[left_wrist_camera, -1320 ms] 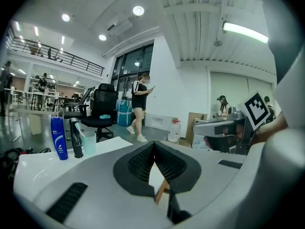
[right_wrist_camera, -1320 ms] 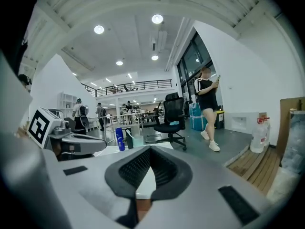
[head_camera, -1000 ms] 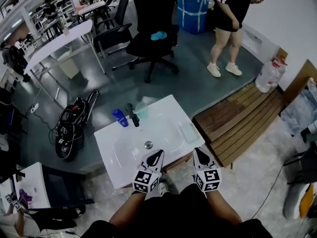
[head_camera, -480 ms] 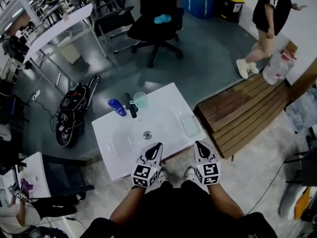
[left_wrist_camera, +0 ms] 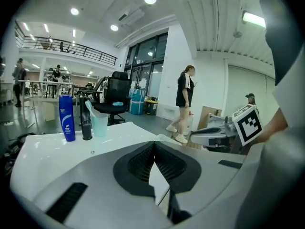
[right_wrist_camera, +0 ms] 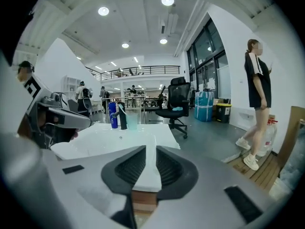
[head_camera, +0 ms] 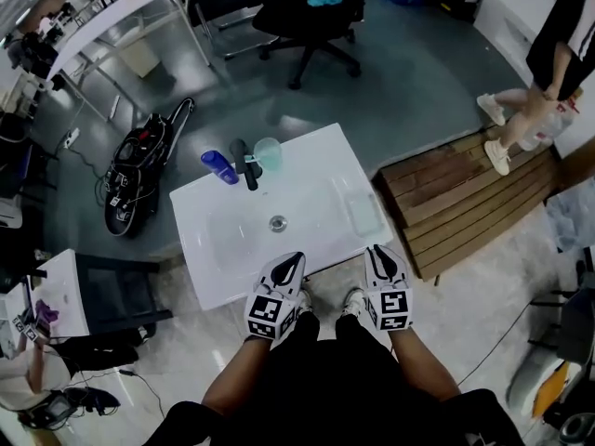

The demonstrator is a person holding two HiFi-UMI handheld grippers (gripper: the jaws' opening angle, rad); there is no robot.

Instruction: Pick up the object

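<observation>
A white washbasin (head_camera: 214, 268) stands in front of me. At its far edge a blue bottle (head_camera: 219, 166), a black tap (head_camera: 245, 167) and a pale green cup (head_camera: 268, 153) stand in a row. A clear soap dish (head_camera: 363, 214) lies on its right side. My left gripper (head_camera: 290, 261) hovers at the basin's near rim, shut with nothing in it (left_wrist_camera: 153, 144). My right gripper (head_camera: 379, 251) hovers at the near right corner. Its jaws have just been opening and stand a narrow slit apart, empty (right_wrist_camera: 151, 149). The bottle (left_wrist_camera: 66, 118), tap (left_wrist_camera: 86, 119) and cup (left_wrist_camera: 100, 126) are well ahead of both.
A wooden pallet (head_camera: 465, 203) lies on the floor right of the basin. A person (head_camera: 548, 72) stands at its far end. A black bag (head_camera: 139, 170) lies left of the basin, and a black office chair (head_camera: 311, 7) stands behind it.
Both grippers have sunk and now sit at the basin's near rim. The head view has tipped further down. The person at the right has walked further right.
</observation>
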